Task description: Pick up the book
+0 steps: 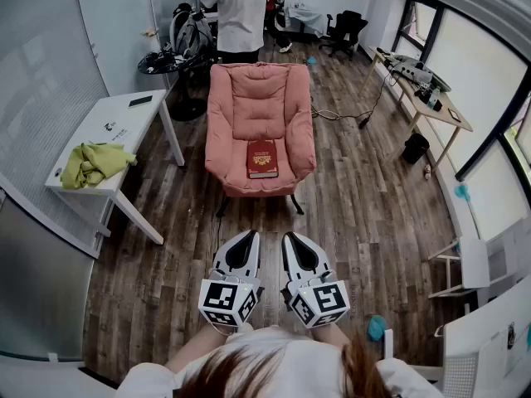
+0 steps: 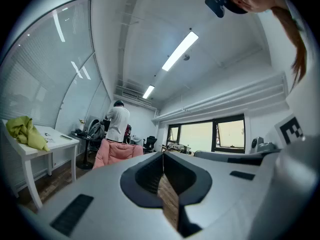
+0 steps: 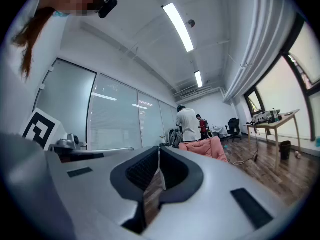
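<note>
- Red hardcover book with gold emblem (image 1: 262,157): lies flat, cover up, on seat of pink upholstered armchair (image 1: 260,98), near front edge. Well apart from both grippers.
- Left gripper (image 1: 247,240), right gripper (image 1: 292,243): jaws clenched together, nothing between; side by side, level.
- Judgement: book stiff, fairly light, cover likely smooth; cushion soft beneath. Take near edge, jaws across thickness.
- Containers: black bin (image 1: 414,148) by far desk; contents not visible.

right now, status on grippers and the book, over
Left gripper and right gripper shut, empty, side by side. Red book flat on pink armchair seat, untouched. Only wood floor between.
</note>
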The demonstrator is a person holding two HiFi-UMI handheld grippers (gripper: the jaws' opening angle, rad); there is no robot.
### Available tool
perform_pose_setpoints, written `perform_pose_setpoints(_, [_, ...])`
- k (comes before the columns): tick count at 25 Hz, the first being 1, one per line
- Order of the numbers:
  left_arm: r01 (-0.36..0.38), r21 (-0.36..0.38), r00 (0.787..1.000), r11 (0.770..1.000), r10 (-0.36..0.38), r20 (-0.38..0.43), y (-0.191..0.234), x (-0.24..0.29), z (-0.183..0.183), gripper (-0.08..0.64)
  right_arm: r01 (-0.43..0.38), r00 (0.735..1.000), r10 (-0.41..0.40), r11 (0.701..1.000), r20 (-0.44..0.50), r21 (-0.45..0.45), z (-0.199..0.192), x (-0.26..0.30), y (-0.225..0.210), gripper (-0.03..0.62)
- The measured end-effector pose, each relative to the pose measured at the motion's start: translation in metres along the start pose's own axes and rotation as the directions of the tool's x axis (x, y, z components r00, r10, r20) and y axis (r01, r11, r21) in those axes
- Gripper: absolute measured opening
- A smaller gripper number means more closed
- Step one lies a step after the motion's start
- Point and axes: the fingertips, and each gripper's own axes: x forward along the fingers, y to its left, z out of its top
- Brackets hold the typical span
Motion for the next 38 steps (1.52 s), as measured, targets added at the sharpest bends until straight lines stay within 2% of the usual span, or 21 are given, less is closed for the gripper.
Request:
perform_pose_setpoints(13, [0.014, -0.008, 1.000, 1.000, -0.015, -0.009, 0.013, 0.002, -0.002, 0.006, 0.010, 1.000, -0.010, 1.000, -0.010, 0.002, -0.005, 0.013, 0.008, 0.031])
perform_pose_setpoints(20, [0.023, -0.012, 1.000, 1.000, -0.023, -0.013, 0.028, 0.003, -0.002, 0.006, 0.021, 1.000, -0.022, 1.000, 0.019, 0.015, -0.004, 0.024, 0.014, 0.031])
perform_pose_setpoints(28, [0.044, -0.036, 0.998, 0.998, -0.045, -0.045, 0.048, 0.004, -0.021, 0.006, 0.048, 0.999, -0.049, 0.998, 0.012, 0.040, -0.021, 0.034, 0.025, 0.031])
perform_pose_setpoints(38, [0.042, -0.041, 0.997, 0.998, -0.044, -0.058, 0.076, 0.057, -0.027, 0.006, 0.055, 0.999, -0.055, 0.996, 0.000, 0.067, -0.033, 0.086, -0.012, 0.031])
